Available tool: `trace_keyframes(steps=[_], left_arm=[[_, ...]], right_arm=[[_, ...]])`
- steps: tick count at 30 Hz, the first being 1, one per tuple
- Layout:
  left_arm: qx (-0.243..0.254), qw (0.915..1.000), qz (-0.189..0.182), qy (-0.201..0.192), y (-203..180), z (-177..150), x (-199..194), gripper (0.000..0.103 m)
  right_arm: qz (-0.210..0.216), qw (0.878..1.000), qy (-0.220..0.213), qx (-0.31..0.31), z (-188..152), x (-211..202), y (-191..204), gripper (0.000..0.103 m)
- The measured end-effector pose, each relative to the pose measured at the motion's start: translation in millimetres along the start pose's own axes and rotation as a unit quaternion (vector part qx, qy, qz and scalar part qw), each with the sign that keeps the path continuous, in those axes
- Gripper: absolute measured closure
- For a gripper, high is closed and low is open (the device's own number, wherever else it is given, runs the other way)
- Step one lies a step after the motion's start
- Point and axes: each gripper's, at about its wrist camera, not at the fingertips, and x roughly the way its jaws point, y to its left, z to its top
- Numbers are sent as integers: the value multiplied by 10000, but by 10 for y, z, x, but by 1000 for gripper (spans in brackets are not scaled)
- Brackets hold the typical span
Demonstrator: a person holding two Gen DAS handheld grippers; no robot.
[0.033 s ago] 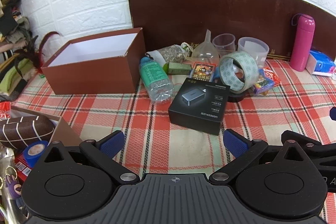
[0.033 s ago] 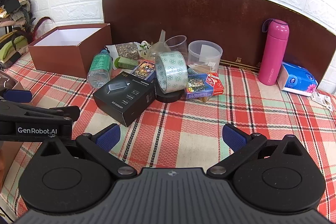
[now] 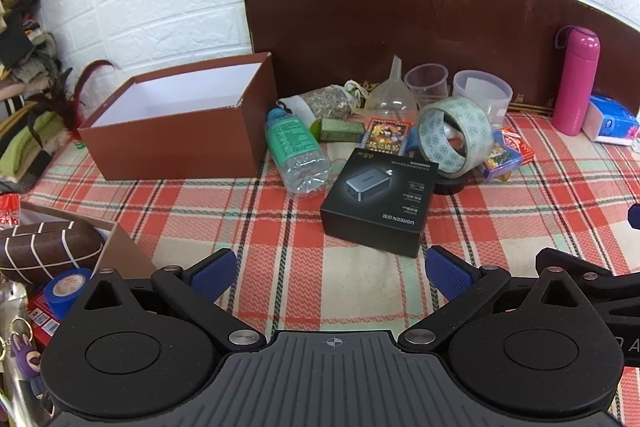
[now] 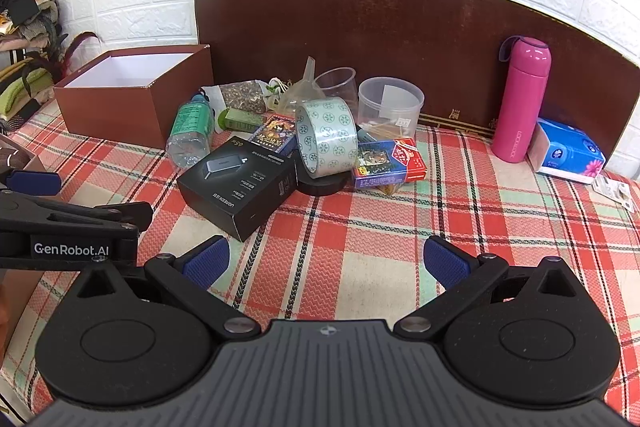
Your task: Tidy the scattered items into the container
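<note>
An open brown box (image 3: 180, 123) (image 4: 120, 99) with a white inside stands at the back left of the checked table. Beside it lies a pile: a plastic bottle (image 3: 298, 151) (image 4: 190, 131), a black charger box (image 3: 380, 203) (image 4: 240, 187), a roll of clear tape (image 3: 456, 135) (image 4: 326, 135) standing on a black roll, card packs (image 4: 390, 163), a funnel (image 3: 386, 99) and clear cups (image 4: 390, 103). My left gripper (image 3: 328, 273) is open and empty, just short of the charger box. My right gripper (image 4: 326, 261) is open and empty, right of the charger box.
A pink flask (image 4: 520, 99) and a blue tissue pack (image 4: 568, 151) stand at the back right by a brown board (image 4: 400, 27). A second box with a brown case (image 3: 44, 251) and blue tape sits at the left edge. The left gripper shows in the right wrist view (image 4: 72, 227).
</note>
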Motion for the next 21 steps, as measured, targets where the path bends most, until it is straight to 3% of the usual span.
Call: trace_keyframes(steps=[21], left_arm=[[-58,10000,-66,16,13,12,-5,0]], right_arm=[[-39,10000,-60,-36,30,-21,21,0]])
